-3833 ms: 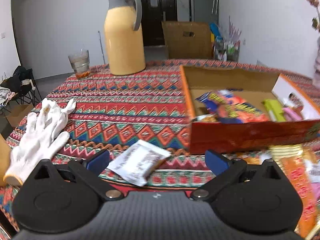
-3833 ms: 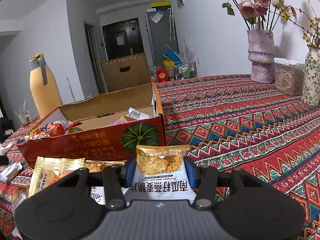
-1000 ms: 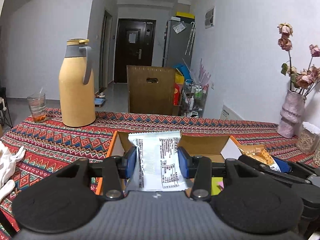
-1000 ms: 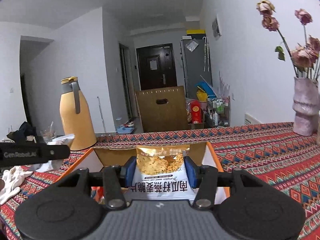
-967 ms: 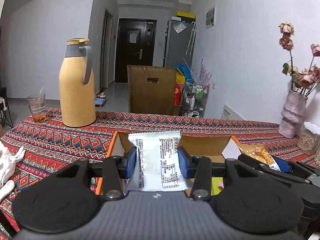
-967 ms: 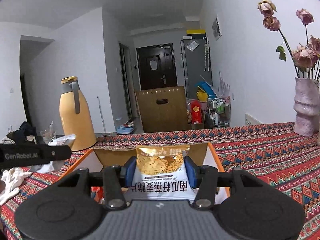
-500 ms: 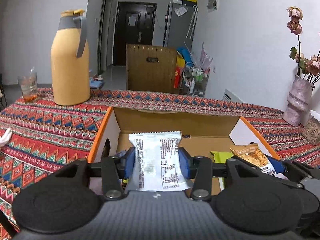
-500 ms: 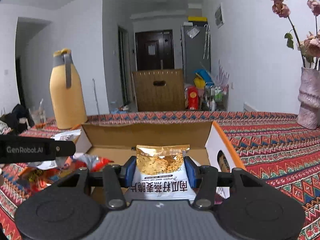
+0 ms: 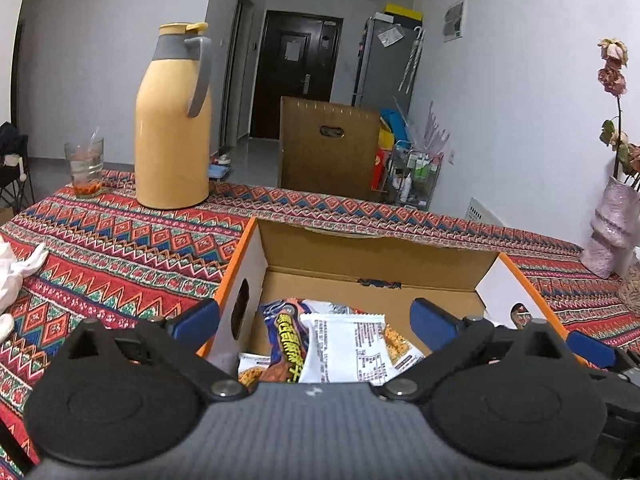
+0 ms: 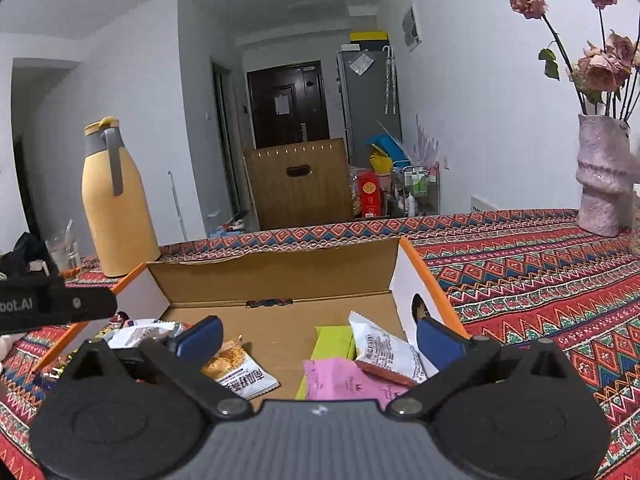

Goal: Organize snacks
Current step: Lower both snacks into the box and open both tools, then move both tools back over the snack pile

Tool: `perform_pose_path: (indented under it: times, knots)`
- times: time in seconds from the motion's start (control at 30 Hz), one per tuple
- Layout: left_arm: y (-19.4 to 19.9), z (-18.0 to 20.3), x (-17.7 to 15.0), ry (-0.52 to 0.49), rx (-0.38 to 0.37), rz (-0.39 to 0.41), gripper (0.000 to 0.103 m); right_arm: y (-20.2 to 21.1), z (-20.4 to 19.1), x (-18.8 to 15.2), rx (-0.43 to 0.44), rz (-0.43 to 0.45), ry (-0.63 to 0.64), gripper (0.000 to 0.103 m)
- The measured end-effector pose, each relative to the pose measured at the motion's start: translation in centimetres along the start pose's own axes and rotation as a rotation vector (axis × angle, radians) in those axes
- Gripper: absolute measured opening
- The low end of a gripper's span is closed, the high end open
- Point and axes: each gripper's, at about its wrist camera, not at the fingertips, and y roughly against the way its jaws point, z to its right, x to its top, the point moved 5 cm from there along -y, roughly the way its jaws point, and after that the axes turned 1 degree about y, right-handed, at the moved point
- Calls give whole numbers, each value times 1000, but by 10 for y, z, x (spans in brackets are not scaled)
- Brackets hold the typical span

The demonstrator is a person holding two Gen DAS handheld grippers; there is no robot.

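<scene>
An open orange cardboard box (image 9: 376,256) stands on the patterned tablecloth; it also shows in the right wrist view (image 10: 280,276). My left gripper (image 9: 316,320) is open above the box's left end. A white snack packet (image 9: 344,348) lies below it on a dark blue and red snack bag (image 9: 284,344). My right gripper (image 10: 318,336) is open above the box's right half. A gold and white pumpkin-seed crisp packet (image 10: 240,372) lies on the box floor, beside a pink packet (image 10: 344,380), a green packet (image 10: 332,344) and a white and red packet (image 10: 384,352).
A yellow thermos (image 9: 172,120) and a glass (image 9: 85,168) stand at the back left of the table. A white glove (image 9: 16,276) lies at the left. A pink vase with dried flowers (image 10: 602,180) stands at the back right. A wooden chair back (image 9: 328,148) is behind the table.
Both grippers have opened and let go of their packets. The white packet and the gold and white packet now lie inside the box.
</scene>
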Motion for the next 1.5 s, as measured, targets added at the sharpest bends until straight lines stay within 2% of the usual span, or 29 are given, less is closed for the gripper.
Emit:
perform_pose_path:
  times: [0.43,0.8,1.07,1.5]
  knots:
    - [25,10,13,-20,9,31,103,24,2,18,-2,55,-2,103]
    - [59,0,15,-35,35,56,103,54,-6,28,20,78,21,103]
    - [78,-17,-1,-50,33,38,103,75,-8,11,21,45,44,103]
    - [92,-40,-46,-112,48,-33,103,103,4,-35,-3,-47,63,103]
